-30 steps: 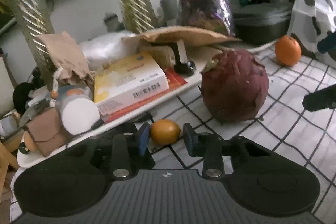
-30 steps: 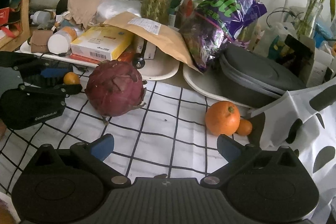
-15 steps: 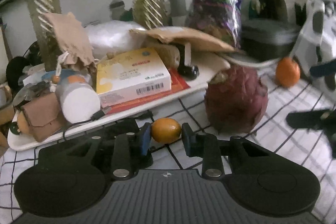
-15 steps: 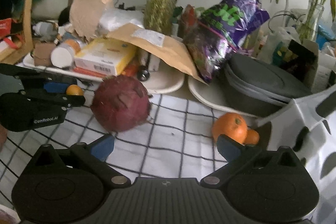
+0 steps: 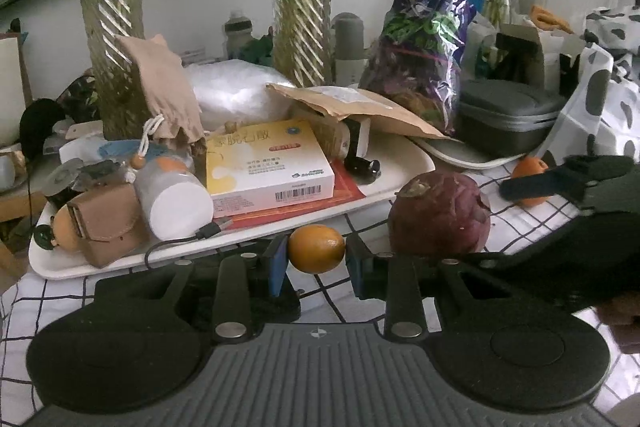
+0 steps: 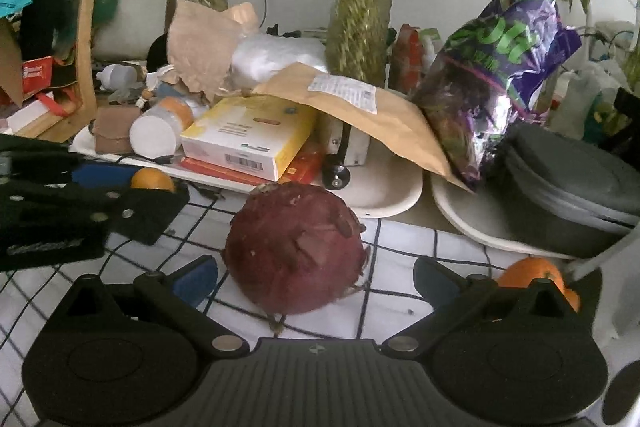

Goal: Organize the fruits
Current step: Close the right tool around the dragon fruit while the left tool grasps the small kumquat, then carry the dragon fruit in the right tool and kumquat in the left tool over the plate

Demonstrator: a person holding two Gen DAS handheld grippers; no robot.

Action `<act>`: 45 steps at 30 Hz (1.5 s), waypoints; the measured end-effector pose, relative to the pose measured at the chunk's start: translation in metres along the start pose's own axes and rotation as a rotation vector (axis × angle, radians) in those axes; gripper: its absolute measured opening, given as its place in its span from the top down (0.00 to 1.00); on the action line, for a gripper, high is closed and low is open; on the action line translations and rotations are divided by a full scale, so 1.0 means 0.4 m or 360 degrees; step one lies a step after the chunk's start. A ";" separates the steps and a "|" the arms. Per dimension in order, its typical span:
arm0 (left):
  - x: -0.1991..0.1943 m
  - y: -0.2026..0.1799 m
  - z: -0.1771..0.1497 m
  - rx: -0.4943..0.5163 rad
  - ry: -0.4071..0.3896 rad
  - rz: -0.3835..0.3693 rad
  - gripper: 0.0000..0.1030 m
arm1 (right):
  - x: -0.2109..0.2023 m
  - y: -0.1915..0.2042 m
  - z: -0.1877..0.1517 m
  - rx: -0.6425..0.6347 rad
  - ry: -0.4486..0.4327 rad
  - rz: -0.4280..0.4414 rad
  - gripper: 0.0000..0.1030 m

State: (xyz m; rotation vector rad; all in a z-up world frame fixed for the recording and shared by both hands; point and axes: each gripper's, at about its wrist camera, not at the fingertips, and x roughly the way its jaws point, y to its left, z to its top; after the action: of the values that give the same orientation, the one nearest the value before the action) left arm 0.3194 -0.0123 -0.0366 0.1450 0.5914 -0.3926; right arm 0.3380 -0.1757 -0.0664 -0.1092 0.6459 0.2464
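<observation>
Left tongs: clamped on a small orange citrus fruit, one blue pad on each side of it; fruit sits just in front of the white tray edge, over the checked cloth on the tabletop.

Right tongs: spread wide apart, nothing gripped; the large dark-red round fruit stands on the cloth between the blue pads, touching neither.

Left wrist view only: printed face of the yellow-and-white box on the tray, the tan pouch, a cable on the tray rim.

Right wrist view only: a bigger orange beside the right finger with a smaller orange fruit just behind it, partly hidden; wooden frame at far left.

Both views: brown envelope, purple foil bag, grey case, glass vases of greenery.
</observation>
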 end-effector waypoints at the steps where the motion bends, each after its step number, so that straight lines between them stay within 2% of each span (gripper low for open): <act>1: 0.000 0.000 -0.001 -0.0005 0.0000 -0.0007 0.71 | 0.009 0.000 0.002 0.0009 0.0002 -0.0002 0.00; 6: -0.003 0.004 -0.006 -0.0005 -0.0002 -0.0018 0.71 | 0.043 -0.002 0.008 0.0064 0.0013 0.0032 0.01; 10: -0.004 0.008 -0.011 -0.0010 0.0004 -0.0016 0.71 | 0.063 -0.009 0.012 0.0101 0.0031 0.0118 0.21; 15: -0.011 0.005 -0.016 -0.0006 0.0006 -0.0015 0.71 | 0.047 -0.020 0.015 0.0140 0.0042 0.0128 0.28; 19: -0.027 -0.001 -0.020 -0.0006 0.0006 -0.0017 0.71 | 0.023 -0.036 0.014 0.0169 0.0059 0.0101 0.30; 31: -0.116 -0.040 -0.040 -0.0015 -0.0019 -0.0054 0.71 | -0.133 -0.057 0.011 0.0174 -0.0037 0.0090 0.30; 45: -0.266 -0.099 -0.093 -0.0029 -0.0043 -0.0119 0.71 | -0.315 -0.037 -0.054 0.0204 -0.0046 0.0115 0.30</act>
State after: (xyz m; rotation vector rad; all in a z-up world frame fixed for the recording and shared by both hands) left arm 0.2037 -0.0056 -0.0077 0.1000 0.5748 -0.4609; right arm 0.2320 -0.2181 -0.0068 0.0407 0.6360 0.2750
